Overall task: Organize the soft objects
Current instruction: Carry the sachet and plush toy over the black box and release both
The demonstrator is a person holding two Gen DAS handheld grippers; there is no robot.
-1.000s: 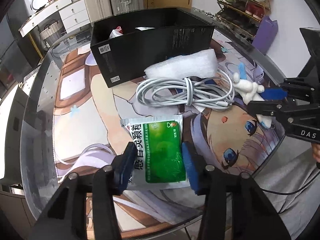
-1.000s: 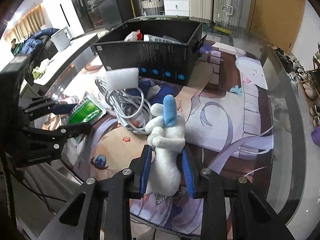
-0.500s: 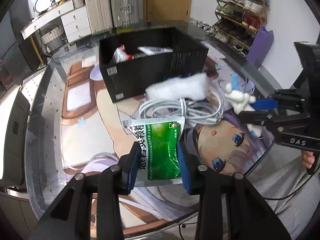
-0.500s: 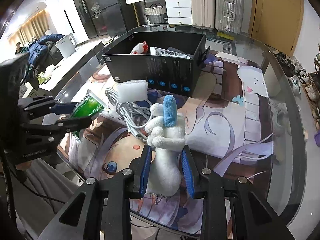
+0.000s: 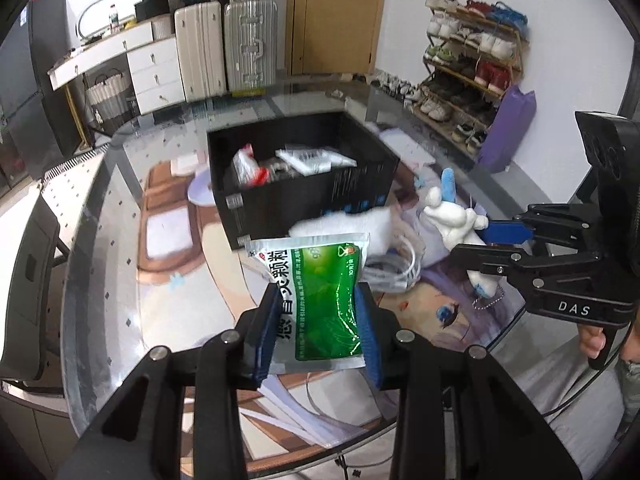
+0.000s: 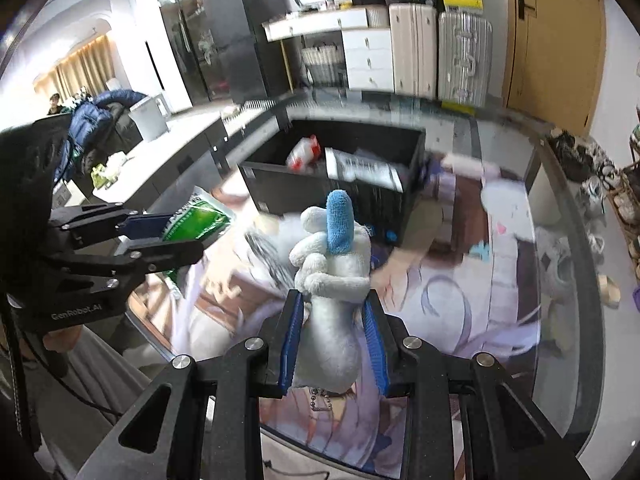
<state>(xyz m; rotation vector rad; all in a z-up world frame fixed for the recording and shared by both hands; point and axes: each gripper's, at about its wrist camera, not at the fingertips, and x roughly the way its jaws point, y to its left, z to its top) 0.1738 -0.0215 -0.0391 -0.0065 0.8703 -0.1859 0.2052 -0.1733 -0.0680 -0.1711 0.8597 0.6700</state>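
My left gripper point(image 5: 318, 328) is shut on a green and white medicine pouch point(image 5: 320, 300) and holds it in the air above the table. My right gripper point(image 6: 334, 340) is shut on a white plush toy with a blue ear point(image 6: 334, 280), also lifted; the toy shows in the left wrist view point(image 5: 454, 220). A black open box point(image 5: 304, 184) stands on the table ahead, with a few packets inside. The box also shows in the right wrist view point(image 6: 340, 176), and the pouch too point(image 6: 196, 220).
A white foam block point(image 5: 352, 224) and a coiled white cable point(image 5: 396, 268) lie in front of the box on a printed mat over the glass table point(image 5: 100, 240). Suitcases, a dresser and a shoe rack stand beyond the table.
Both grippers have risen from the table, lifting the pouch and the plush toy, and the views now look down toward the black box from higher up.
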